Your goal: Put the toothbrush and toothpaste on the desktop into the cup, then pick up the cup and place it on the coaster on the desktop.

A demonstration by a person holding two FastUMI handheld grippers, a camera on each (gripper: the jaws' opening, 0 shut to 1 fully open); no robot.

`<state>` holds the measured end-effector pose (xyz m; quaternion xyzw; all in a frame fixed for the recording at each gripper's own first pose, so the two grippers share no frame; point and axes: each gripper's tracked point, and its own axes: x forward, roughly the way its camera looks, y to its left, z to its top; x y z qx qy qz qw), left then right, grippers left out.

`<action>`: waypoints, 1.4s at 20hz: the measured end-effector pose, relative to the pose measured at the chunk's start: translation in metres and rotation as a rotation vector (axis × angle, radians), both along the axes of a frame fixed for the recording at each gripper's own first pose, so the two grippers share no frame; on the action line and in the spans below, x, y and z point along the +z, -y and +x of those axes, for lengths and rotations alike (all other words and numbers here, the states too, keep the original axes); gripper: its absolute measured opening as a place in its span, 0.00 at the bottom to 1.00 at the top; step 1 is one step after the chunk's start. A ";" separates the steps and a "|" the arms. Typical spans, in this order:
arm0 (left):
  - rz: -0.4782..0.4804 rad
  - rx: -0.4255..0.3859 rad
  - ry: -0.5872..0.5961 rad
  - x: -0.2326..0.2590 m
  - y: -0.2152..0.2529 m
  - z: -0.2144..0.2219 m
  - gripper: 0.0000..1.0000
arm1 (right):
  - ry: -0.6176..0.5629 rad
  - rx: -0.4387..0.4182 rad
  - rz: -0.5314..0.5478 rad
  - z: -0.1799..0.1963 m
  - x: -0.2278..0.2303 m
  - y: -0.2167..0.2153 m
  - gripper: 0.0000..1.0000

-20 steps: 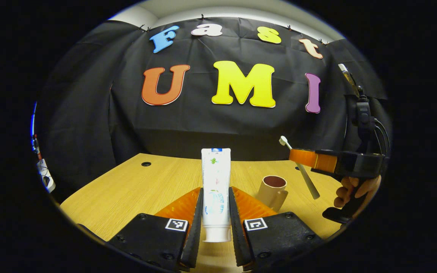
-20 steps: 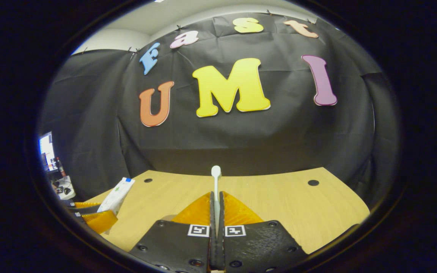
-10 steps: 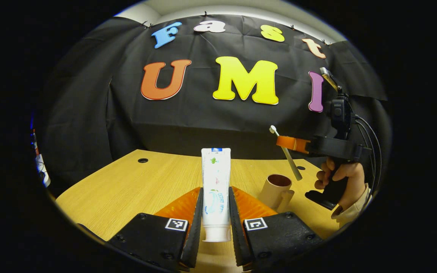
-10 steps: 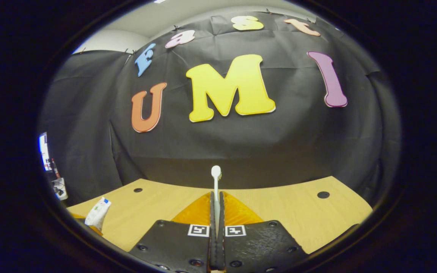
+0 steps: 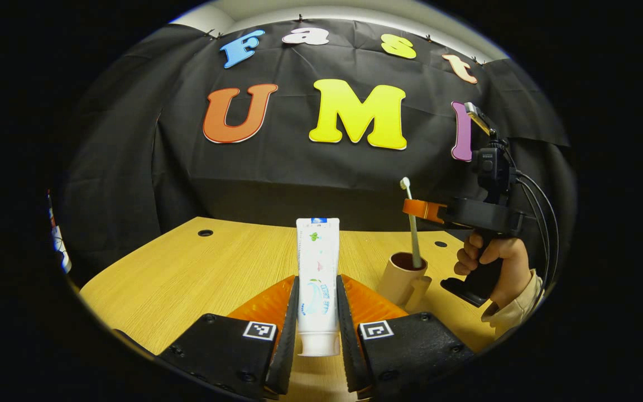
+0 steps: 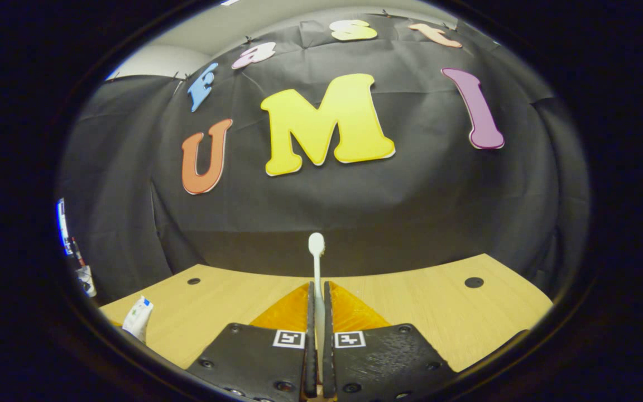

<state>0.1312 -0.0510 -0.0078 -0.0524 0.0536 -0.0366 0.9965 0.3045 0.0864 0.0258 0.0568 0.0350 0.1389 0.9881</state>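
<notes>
Both tongs level: right tongs [image 5: 419, 209] holding toothbrush [image 5: 412, 234] upright in cup [image 5: 402, 276].

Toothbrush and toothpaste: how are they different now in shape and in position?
The toothbrush is thin and stands almost upright, its lower end in the cup; the toothpaste is a broad flat tube, away from the cup. Both are white, each clamped between a gripper's fingers.

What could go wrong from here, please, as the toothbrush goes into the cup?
The toothbrush enters the beige cup with its handle end down, pinched by the right hand-held gripper; released there, it might lean and tip the cup. The toothpaste tube, clamped in the left hand-held gripper, may crowd the narrow cup.
</notes>
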 end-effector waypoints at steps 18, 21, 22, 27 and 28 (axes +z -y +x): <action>0.006 -0.018 0.011 0.006 0.031 0.022 0.40 | -0.042 -0.006 -0.017 -0.049 -0.034 0.046 0.96; 0.013 -0.026 0.038 0.018 0.048 0.041 0.40 | -0.002 -0.064 -0.080 -0.071 -0.045 0.083 0.96; 0.031 -0.024 0.048 0.023 0.053 0.049 0.40 | 0.001 -0.074 -0.100 -0.078 -0.053 0.093 0.93; 0.041 -0.077 0.083 0.049 0.098 0.082 0.40 | -0.037 -0.116 -0.189 -0.108 -0.086 0.128 0.96; 0.049 -0.083 0.090 0.054 0.105 0.087 0.40 | -0.039 -0.119 -0.188 -0.112 -0.089 0.133 0.96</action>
